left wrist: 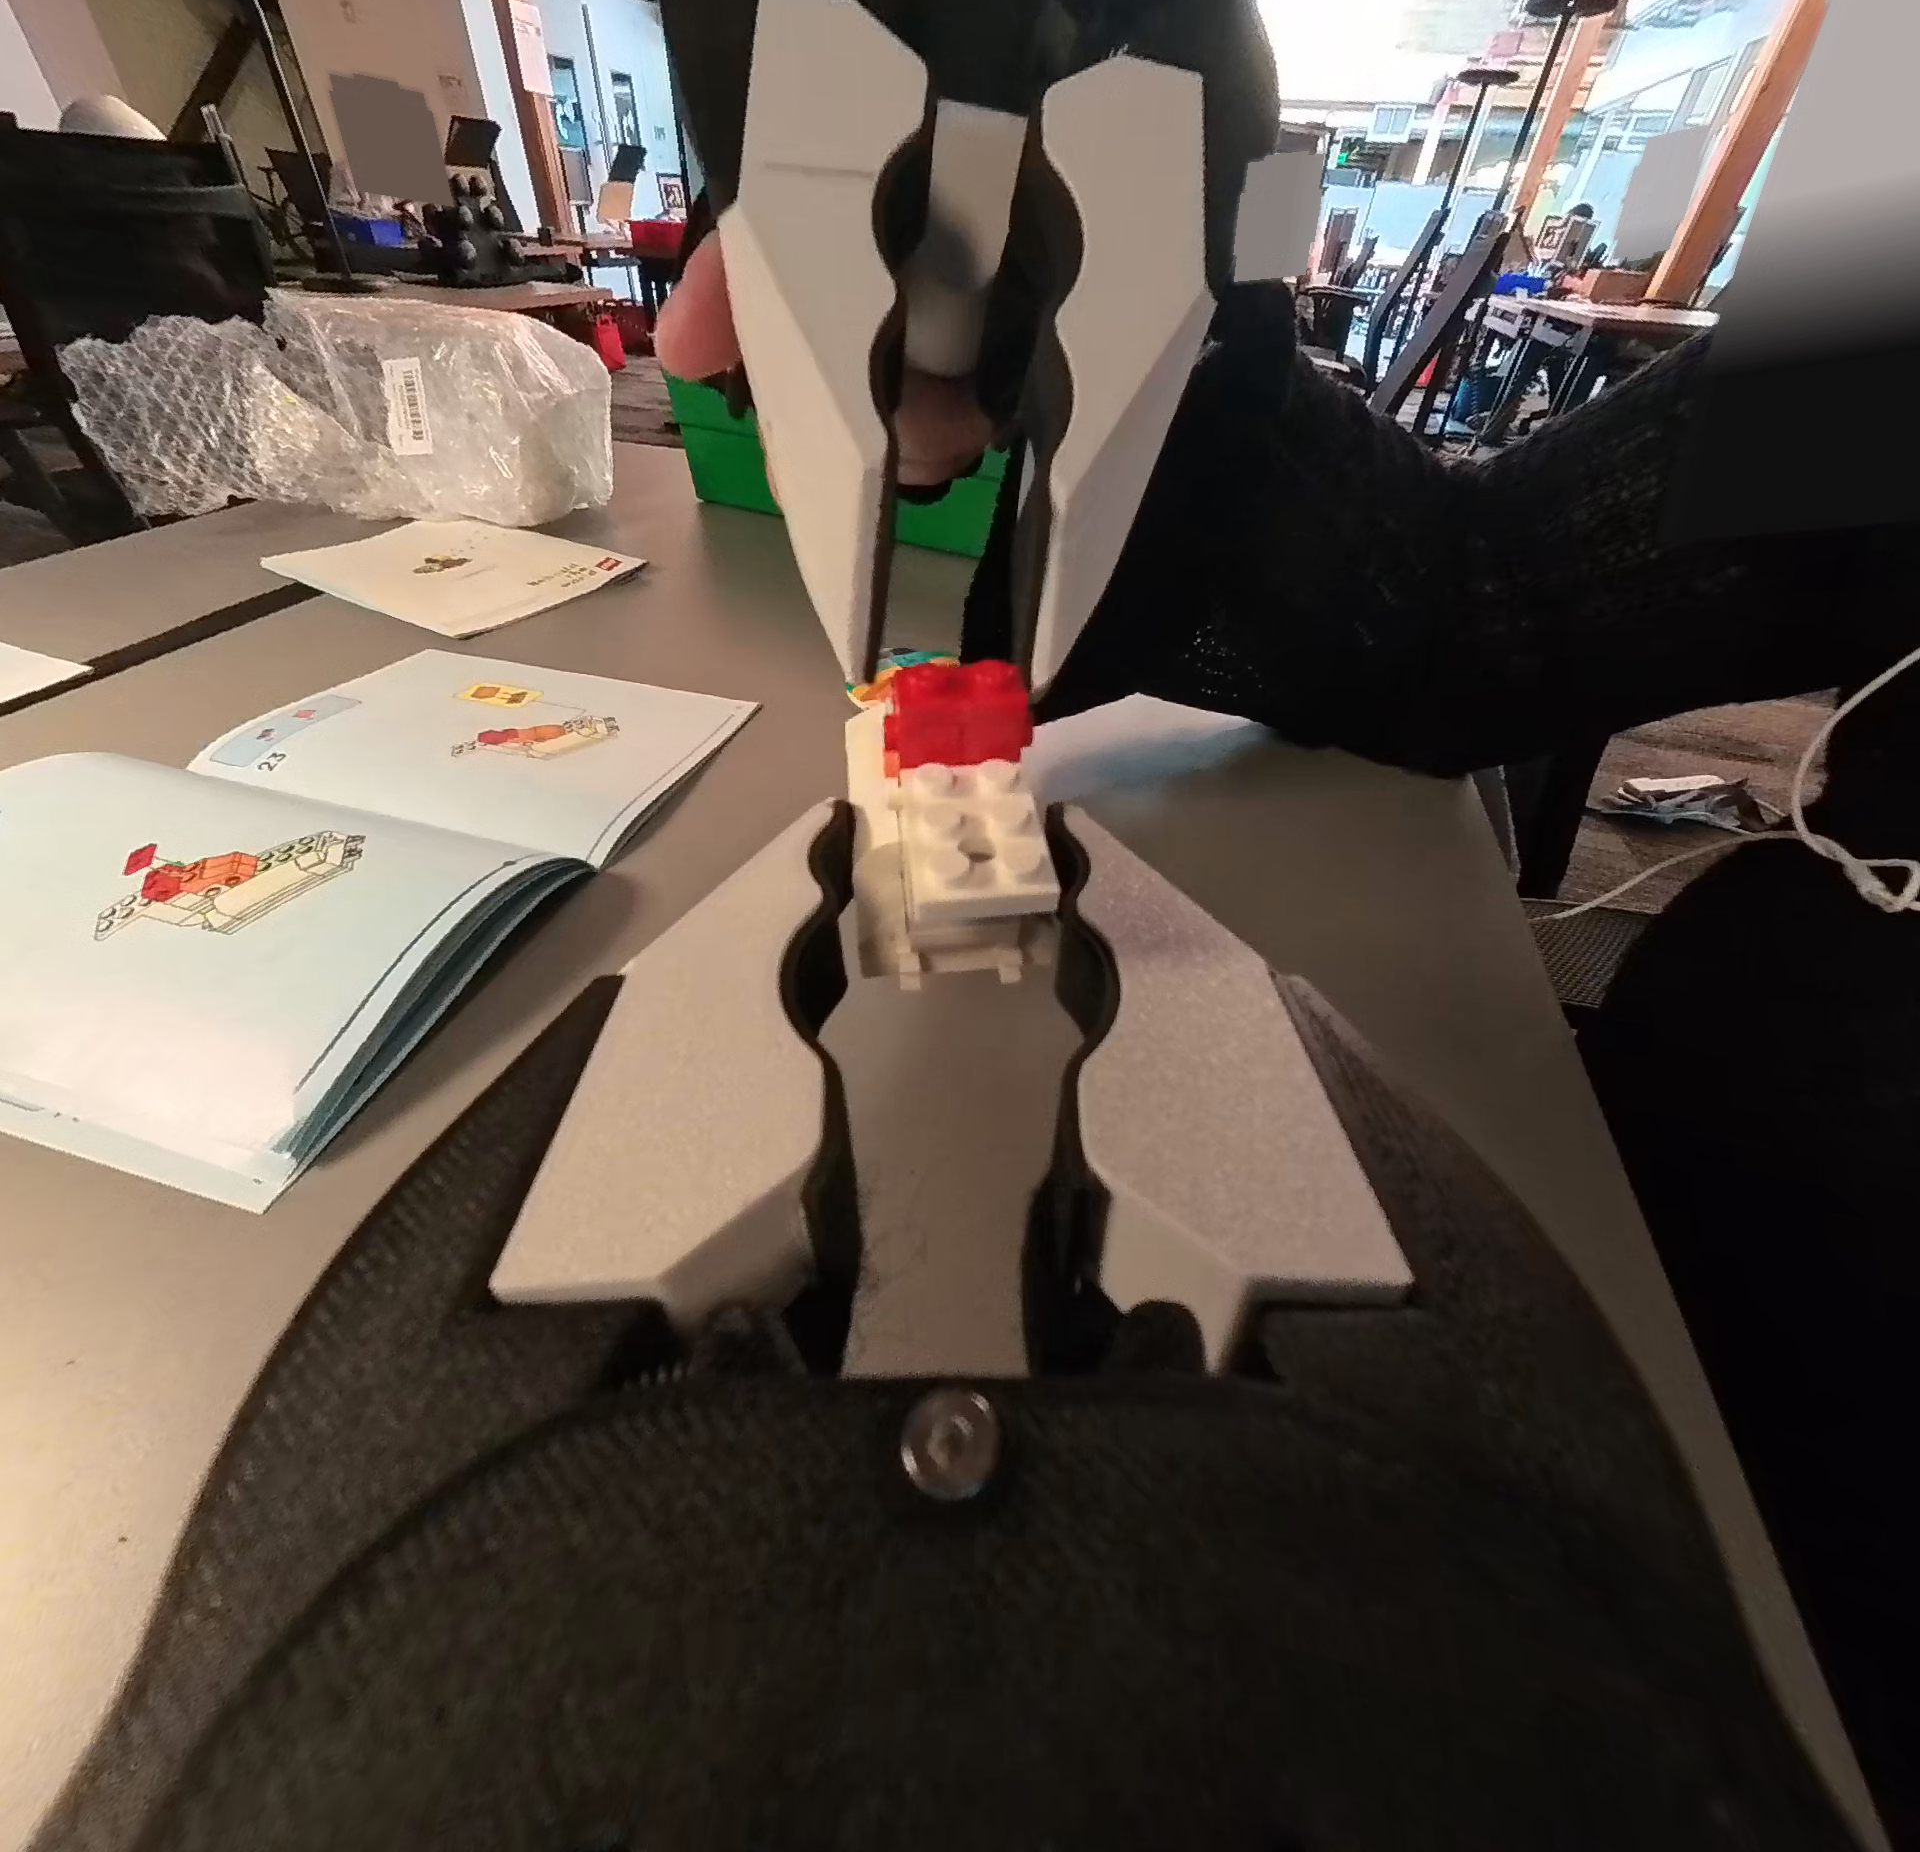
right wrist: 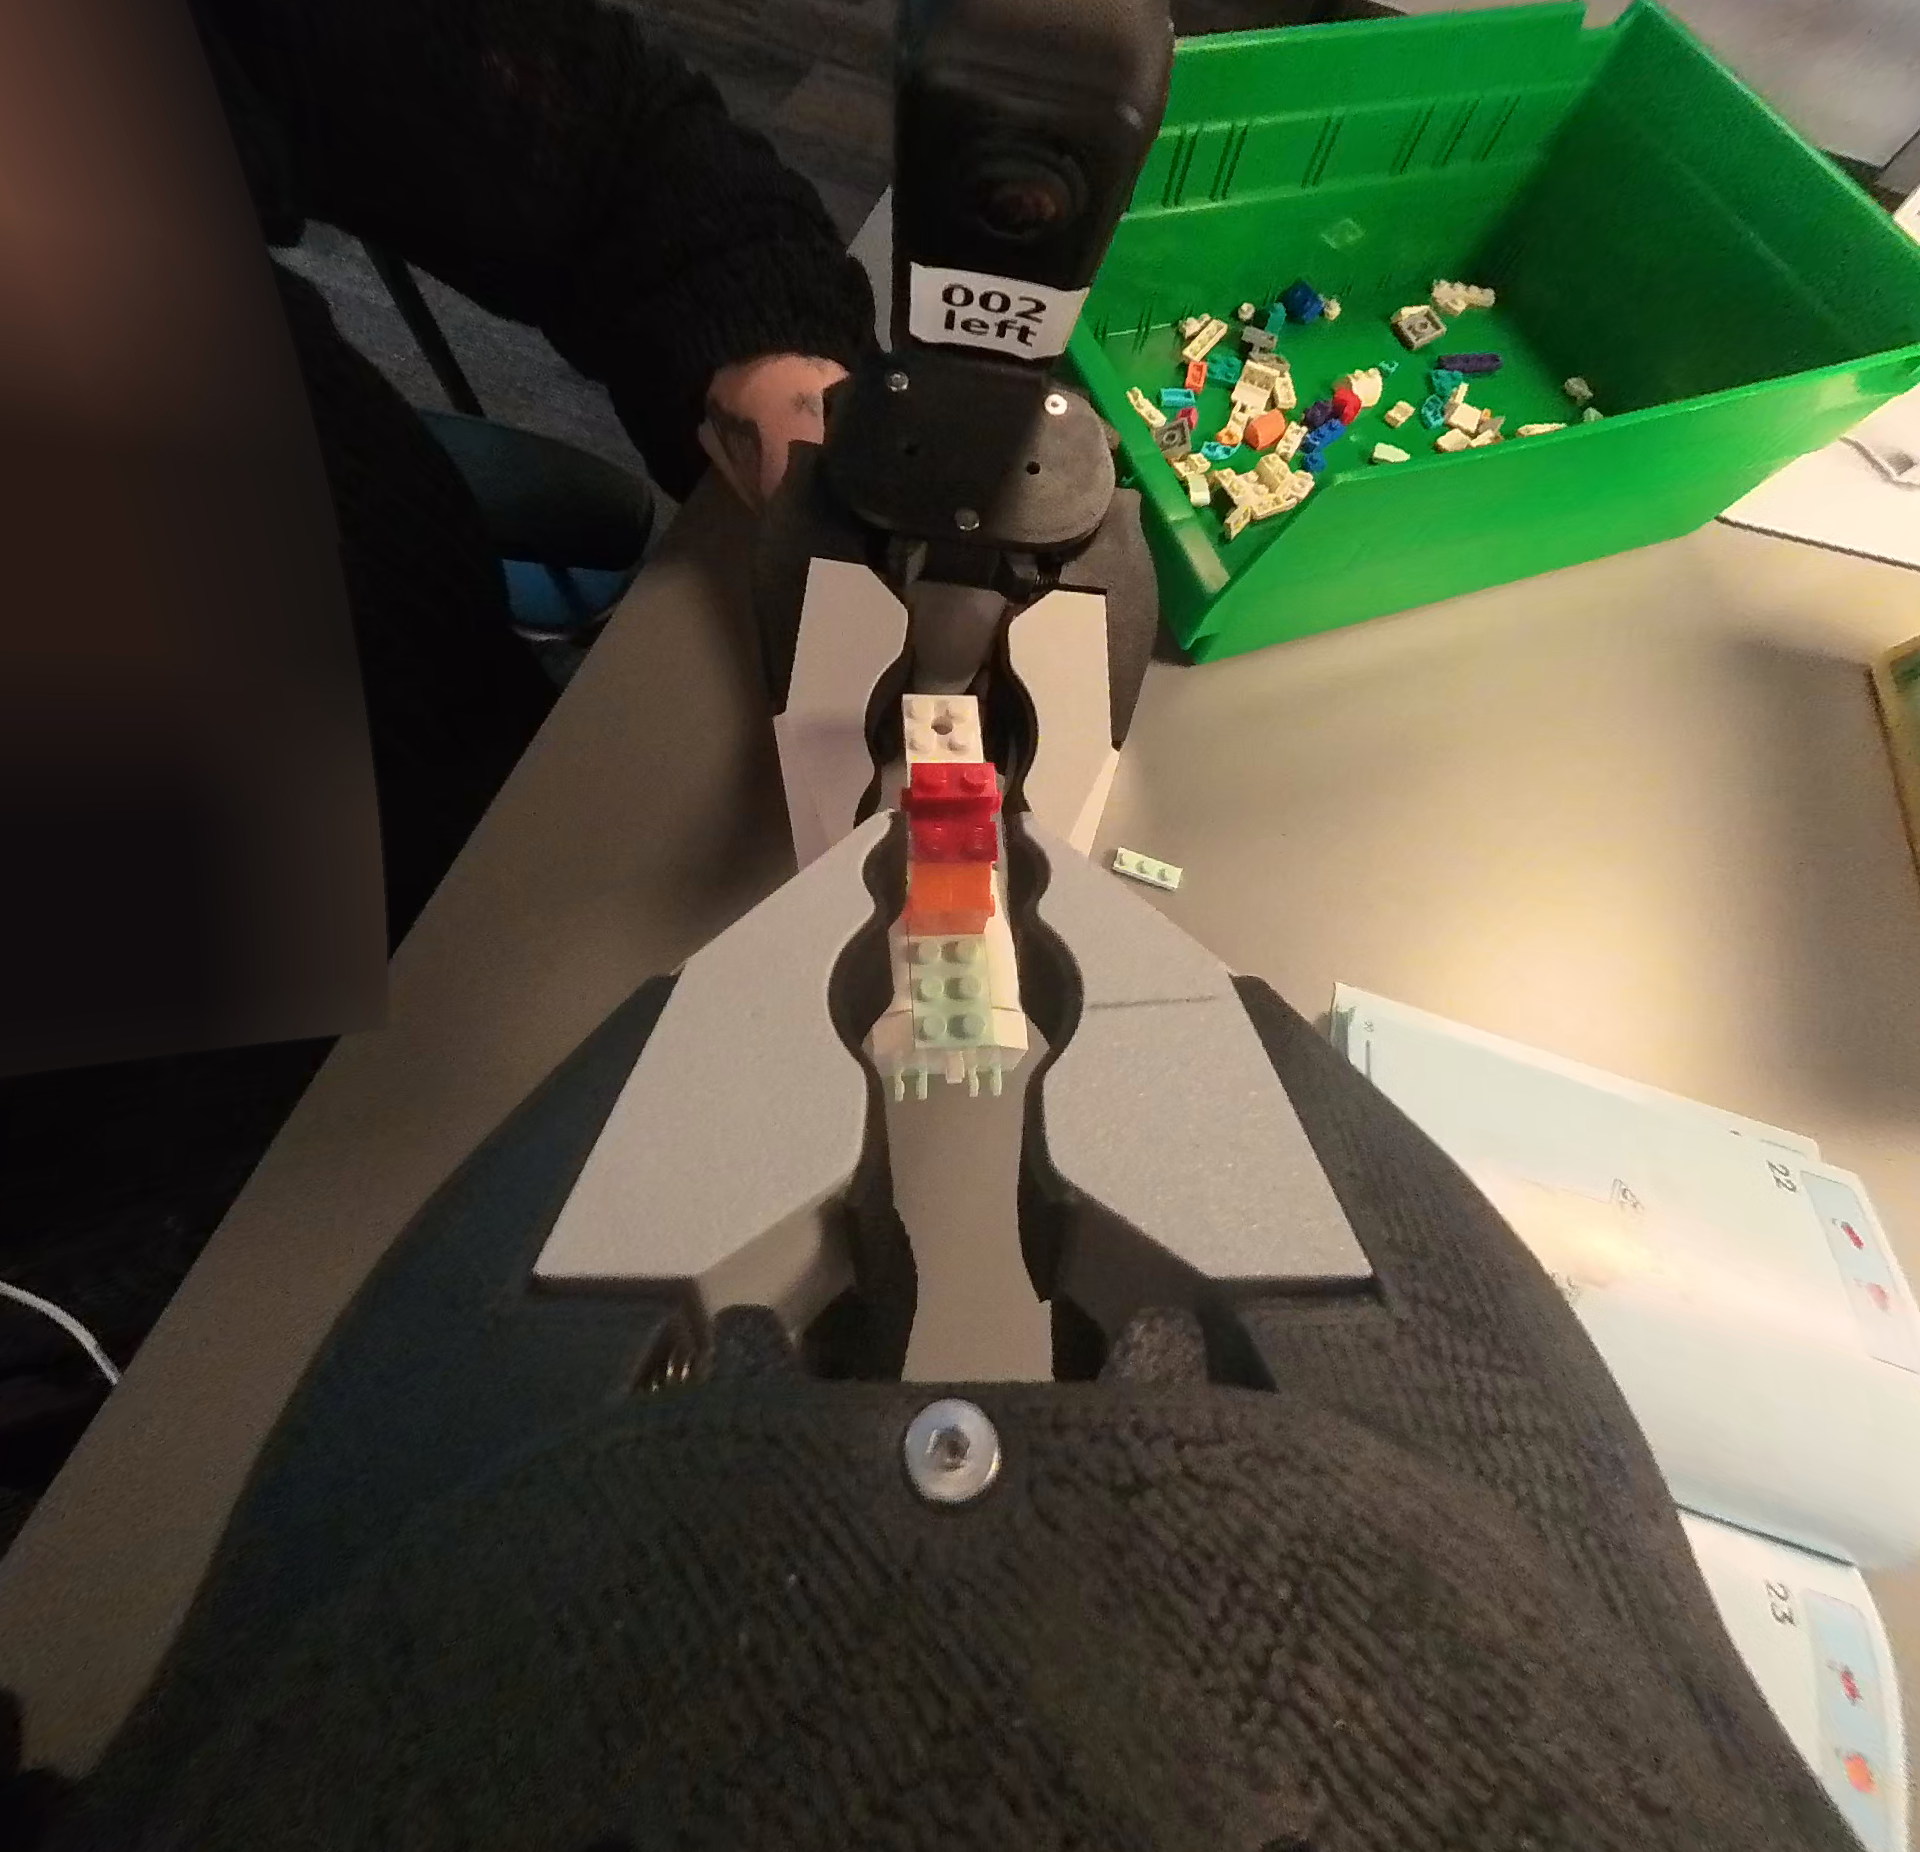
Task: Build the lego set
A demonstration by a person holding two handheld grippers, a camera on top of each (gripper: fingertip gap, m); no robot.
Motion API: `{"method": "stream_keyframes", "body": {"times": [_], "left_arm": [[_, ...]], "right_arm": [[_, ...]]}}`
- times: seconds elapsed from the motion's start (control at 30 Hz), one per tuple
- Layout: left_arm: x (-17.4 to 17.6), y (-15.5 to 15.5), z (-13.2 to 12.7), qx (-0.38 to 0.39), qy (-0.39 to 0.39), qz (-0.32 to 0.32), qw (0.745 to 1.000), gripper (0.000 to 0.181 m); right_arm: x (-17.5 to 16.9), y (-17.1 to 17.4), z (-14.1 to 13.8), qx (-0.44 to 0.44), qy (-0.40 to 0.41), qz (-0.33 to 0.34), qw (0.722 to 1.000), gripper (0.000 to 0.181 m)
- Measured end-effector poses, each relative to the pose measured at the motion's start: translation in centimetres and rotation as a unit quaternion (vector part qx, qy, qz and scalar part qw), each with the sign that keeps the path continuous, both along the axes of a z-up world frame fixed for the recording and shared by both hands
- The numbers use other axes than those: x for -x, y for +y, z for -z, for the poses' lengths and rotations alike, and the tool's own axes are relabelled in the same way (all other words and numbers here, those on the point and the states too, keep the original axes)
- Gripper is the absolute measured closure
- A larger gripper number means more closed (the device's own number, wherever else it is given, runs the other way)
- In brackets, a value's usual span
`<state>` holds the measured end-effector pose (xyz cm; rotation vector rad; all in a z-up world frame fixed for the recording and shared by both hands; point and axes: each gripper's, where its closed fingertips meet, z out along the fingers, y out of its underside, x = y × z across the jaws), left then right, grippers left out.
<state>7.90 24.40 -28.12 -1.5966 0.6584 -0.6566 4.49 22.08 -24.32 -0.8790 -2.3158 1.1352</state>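
Left gripper (left wrist: 951, 826): fills the lower half of the left wrist view, fingers reaching up toward frame centre, tips close together and clamped on both sides of the white end of the small brick model (left wrist: 961, 846).
Right gripper (right wrist: 945, 836): fills the lower half of the right wrist view, tips narrowed around the red and orange part of the same model; in the left wrist view it comes down from the top centre, tips at the red bricks.
Left hand (right wrist: 764, 420): upper centre-left of the right wrist view, behind the left gripper's black body, dark knit sleeve at the wrist.
Right hand (left wrist: 701, 311): upper centre of the left wrist view, fingers wrapped behind the right gripper, dark sleeve running right.
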Motion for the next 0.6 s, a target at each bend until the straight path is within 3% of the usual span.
{"method": "stream_keyframes", "body": {"times": [0.1,0.2,0.33,0.5,0.6], "left_arm": [[0.1,0.0,-0.1,-0.001,-0.003,-0.002,1.0,0.145],[0.3,0.0,-0.5,-0.002,-0.019,-0.004,1.0,0.145],[1.0,0.3,-1.0,0.01,-0.056,-0.01,0.998,0.145],[1.9,0.8,-1.3,0.035,-0.106,-0.015,0.994,0.145],[2.2,0.9,-1.3,0.043,-0.124,-0.017,0.991,0.145]], "right_arm": [[0.2,0.1,-0.3,-0.001,0.011,0.005,1.0,0.161],[0.3,0.5,-1.2,-0.016,0.044,0.014,0.999,0.147],[0.3,0.9,-1.7,-0.111,0.111,0.027,0.987,0.128],[0.4,0.9,-0.1,-0.284,0.171,0.038,0.943,0.098],[0.9,1.5,1.6,-0.382,0.178,0.045,0.906,0.089]]}}
